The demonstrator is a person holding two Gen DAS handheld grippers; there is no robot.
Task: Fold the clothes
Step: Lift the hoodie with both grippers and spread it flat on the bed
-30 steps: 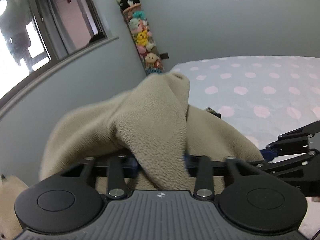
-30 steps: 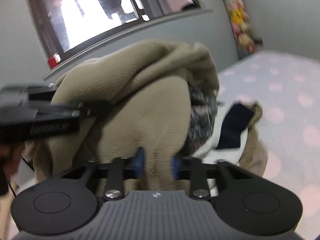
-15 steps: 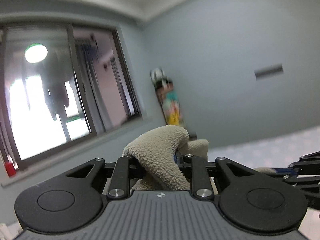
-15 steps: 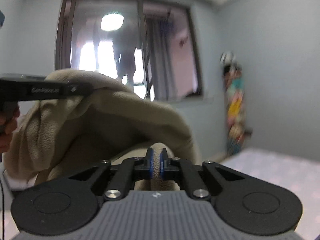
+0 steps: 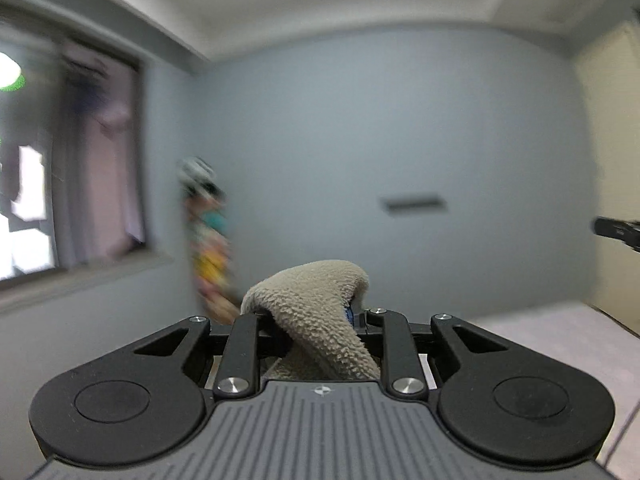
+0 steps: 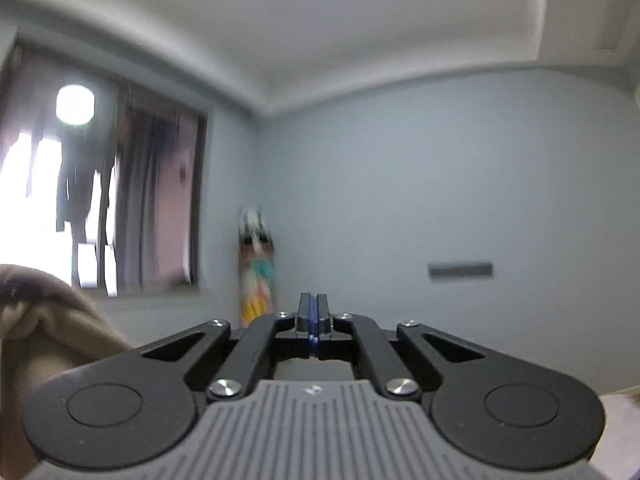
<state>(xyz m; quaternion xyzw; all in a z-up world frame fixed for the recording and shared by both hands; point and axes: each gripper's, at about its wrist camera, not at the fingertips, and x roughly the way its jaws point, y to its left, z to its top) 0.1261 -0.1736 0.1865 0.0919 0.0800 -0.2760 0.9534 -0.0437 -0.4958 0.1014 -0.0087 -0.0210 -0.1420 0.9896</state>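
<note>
My left gripper [image 5: 320, 320] was clamped on a fold of the beige fleece garment [image 5: 316, 312], which bulged up between its fingers and hid the tips. My right gripper [image 6: 314, 316] had its blue pads pressed flat together with nothing visible between them. More fleece hung at the lower left edge of the right view. Both cameras pointed at the bare grey-blue wall [image 6: 400, 200], with the window [image 6: 100, 200] to the left.

We hold our left gripper [image 5: 320, 316] raised and level, its fingers clamped on fleece [image 5: 316, 300]. Our right gripper [image 6: 314, 316] is raised too, fingers pressed together, holding nothing.
</note>
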